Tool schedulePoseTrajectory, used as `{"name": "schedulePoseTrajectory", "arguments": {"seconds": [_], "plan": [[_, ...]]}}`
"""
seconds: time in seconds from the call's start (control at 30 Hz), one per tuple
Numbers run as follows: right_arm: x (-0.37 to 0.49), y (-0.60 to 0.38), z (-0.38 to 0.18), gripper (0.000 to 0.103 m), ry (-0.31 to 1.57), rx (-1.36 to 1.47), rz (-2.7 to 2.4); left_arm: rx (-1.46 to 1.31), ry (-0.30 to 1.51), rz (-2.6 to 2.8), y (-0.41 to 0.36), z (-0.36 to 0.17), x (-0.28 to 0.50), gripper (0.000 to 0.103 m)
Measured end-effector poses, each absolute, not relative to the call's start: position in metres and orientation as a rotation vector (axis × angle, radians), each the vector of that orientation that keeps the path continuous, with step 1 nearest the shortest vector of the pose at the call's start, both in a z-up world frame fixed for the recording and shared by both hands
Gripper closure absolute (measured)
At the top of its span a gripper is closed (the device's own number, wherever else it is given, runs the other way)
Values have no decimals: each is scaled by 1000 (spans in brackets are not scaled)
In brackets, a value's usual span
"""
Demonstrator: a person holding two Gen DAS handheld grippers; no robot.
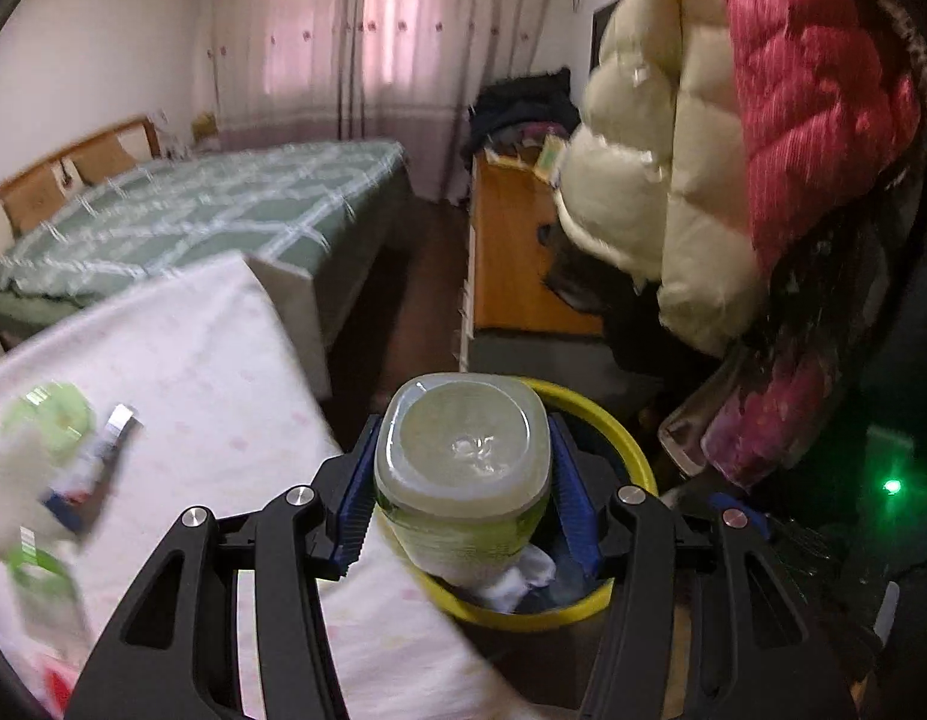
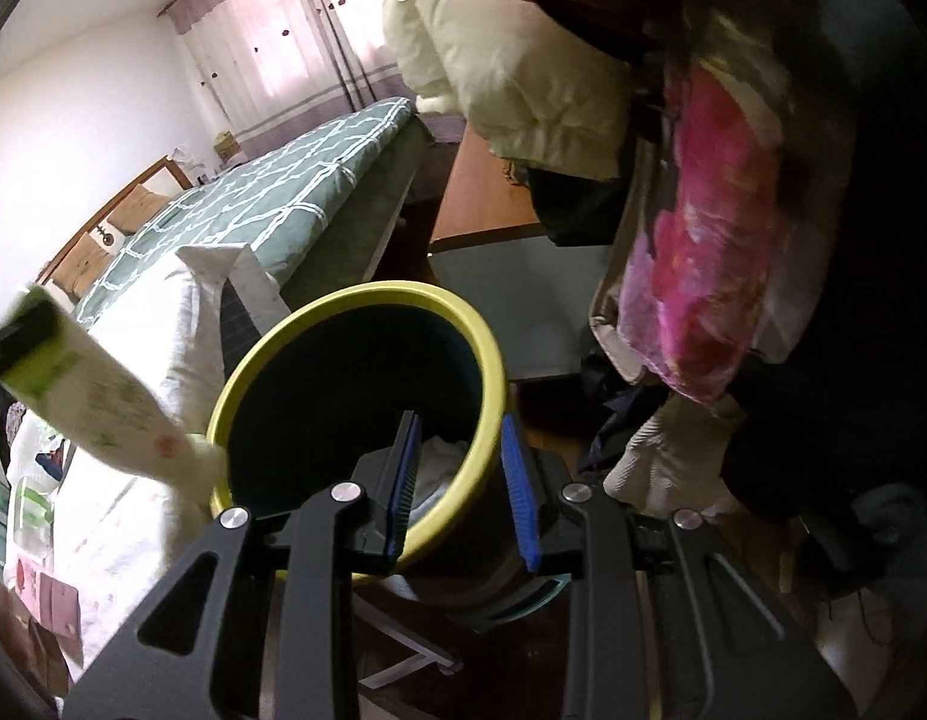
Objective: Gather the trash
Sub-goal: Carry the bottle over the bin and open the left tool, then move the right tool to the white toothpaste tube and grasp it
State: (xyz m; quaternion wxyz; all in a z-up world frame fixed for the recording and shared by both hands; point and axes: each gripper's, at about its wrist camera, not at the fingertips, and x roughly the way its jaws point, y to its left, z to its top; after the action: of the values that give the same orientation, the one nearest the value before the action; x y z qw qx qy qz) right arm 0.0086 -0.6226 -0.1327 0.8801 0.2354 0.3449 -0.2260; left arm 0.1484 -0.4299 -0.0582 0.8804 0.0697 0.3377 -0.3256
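Your left gripper (image 1: 463, 480) has its jaws closed tight on a clear plastic bottle (image 1: 461, 474). The blue pads press on both sides of it. You see the bottle's flat bottom end pointing away from you, and there is a green label around it. The bottle hangs right over the yellow bin (image 1: 634, 456), whose rim curves from 1 o'clock around to 5 o'clock of the bottle. Inside the bin, down at 5 o'clock of the bottle, lies some crumpled white paper (image 1: 523, 579).

At 9 o'clock in your left view is the bench (image 1: 223, 360) with a white cloth with pink dots. On it, far over at the left edge, sit more blurry bits of trash: a green and white wrapper (image 1: 46, 420) and a small silver and blue tube (image 1: 100, 462).

Your right gripper (image 2: 463, 486) has its jaws a small way apart, and nothing is between them. It hangs over the near edge of the bin (image 2: 271, 348); the left pad is over the dark inside and the right pad is just past the rim. White paper (image 2: 442, 462) shows inside, between the pads.

In the right view, the bottle (image 2: 97, 396) comes in from 9 o'clock, with its cap end close to the bin's rim.

Behind it all is a bed (image 1: 223, 204) with a green check cover. Puffy coats (image 1: 673, 180), cream and red, hang at 1 o'clock.
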Motion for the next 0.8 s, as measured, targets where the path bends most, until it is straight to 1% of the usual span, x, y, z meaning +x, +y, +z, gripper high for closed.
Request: {"name": "schedulePoseTrajectory", "arguments": {"seconds": [0.23,0.33,0.4,0.47,0.6,0.67,0.8], "plan": [[7,-625,-136,76,727,500,-478,192,771,-667,-454,-95,152,51],[8,-622,-134,76,728,495,-472,171,782,-666,-447,-92,150,50],[8,-620,-134,76,728,492,-466,159,759,-655,-435,-82,147,47],[9,-617,-135,76,731,492,-456,131,732,-637,-413,-65,143,38],[18,-606,-137,76,745,483,-422,94,685,-581,-366,-39,137,32],[23,-596,-137,76,753,470,-398,77,658,-534,-335,-27,133,26],[36,-569,-134,76,765,435,-336,44,626,-422,-272,-14,128,20]]}}
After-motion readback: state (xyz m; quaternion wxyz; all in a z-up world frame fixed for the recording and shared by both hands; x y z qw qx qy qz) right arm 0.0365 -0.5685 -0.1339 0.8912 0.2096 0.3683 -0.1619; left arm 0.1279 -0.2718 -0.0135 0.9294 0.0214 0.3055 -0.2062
